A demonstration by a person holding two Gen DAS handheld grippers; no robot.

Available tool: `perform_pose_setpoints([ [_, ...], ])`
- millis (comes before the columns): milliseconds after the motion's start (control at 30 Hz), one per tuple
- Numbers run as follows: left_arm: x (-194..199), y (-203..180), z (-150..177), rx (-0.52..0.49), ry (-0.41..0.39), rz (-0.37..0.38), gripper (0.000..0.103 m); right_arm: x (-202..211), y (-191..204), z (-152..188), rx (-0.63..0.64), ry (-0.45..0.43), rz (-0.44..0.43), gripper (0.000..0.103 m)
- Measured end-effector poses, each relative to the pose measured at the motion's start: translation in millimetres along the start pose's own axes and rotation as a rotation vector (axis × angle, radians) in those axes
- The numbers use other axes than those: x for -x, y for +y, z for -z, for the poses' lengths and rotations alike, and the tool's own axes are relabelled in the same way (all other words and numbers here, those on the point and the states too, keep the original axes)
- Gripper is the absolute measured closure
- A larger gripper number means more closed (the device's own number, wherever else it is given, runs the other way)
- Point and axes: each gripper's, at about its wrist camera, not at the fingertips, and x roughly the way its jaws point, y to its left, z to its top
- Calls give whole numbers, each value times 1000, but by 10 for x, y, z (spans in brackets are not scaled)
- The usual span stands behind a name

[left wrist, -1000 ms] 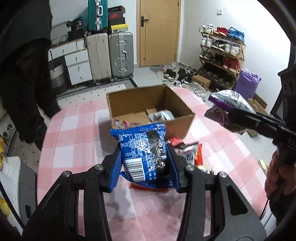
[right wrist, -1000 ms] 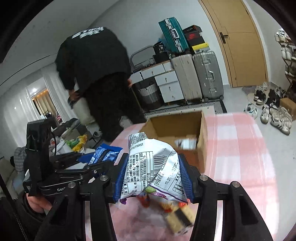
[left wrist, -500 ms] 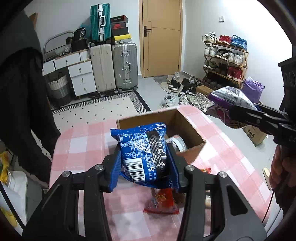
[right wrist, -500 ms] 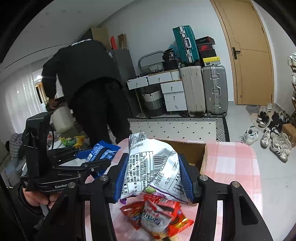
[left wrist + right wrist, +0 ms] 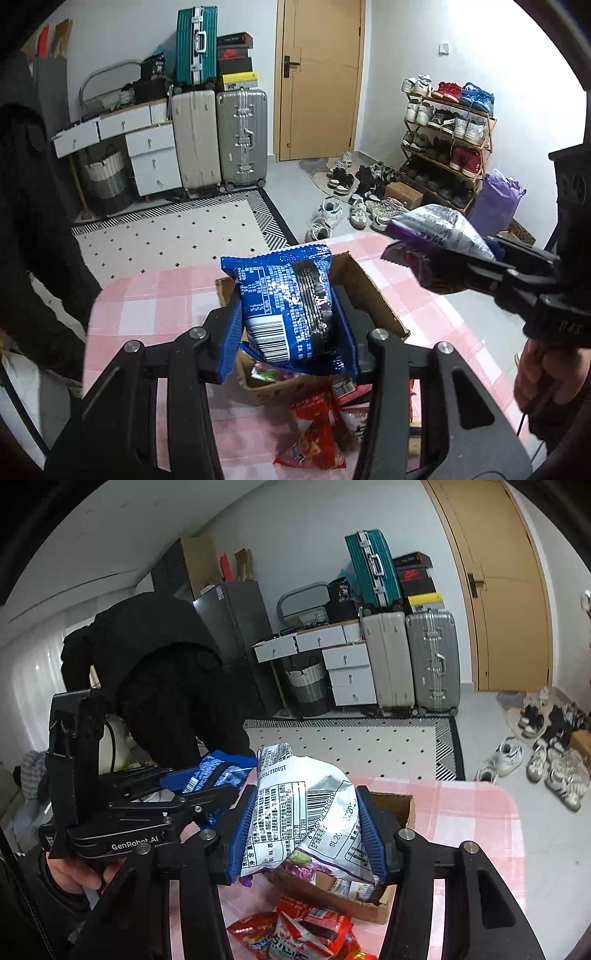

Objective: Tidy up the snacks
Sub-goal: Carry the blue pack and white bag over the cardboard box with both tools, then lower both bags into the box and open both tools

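The left claw (image 5: 290,319) is clamped on a blue foil snack packet with a barcode (image 5: 286,306), held above the open brown cardboard box (image 5: 373,295) on the pink-and-white checked bench (image 5: 147,306). The right claw (image 5: 306,830) is clamped on a silver-and-purple crinkled snack bag (image 5: 303,812), also over the box, just right of the left one. Inside the box lie a few packets, too hidden to count. On the near side of the box sits a heap of red snack wrappers (image 5: 303,934), perhaps four or five. A person in black clothing (image 5: 159,679) bends over at the far left of the bench. Against the far wall stand three suitcases (image 5: 218,136), one teal on top of two pale ones, beside a white drawer unit (image 5: 147,155); a shoe rack (image 5: 447,136) stands at the right.
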Motion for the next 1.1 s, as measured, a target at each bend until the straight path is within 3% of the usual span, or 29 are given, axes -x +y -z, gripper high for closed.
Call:
perform_pose_setpoints([
  [433, -1099, 22, 123, 37, 112, 14, 61, -594, -219, 191, -80, 71, -21, 51],
  [900, -1781, 33, 283, 89, 145, 32, 61, -1022, -480, 409, -119, 126, -13, 50],
  [1000, -1864, 67, 362, 93, 144, 35, 61, -1083, -516, 443, -124, 130, 11, 45],
  [1100, -1961, 70, 378, 94, 159, 40, 44, -1093, -533, 470, -128, 127, 26, 28],
])
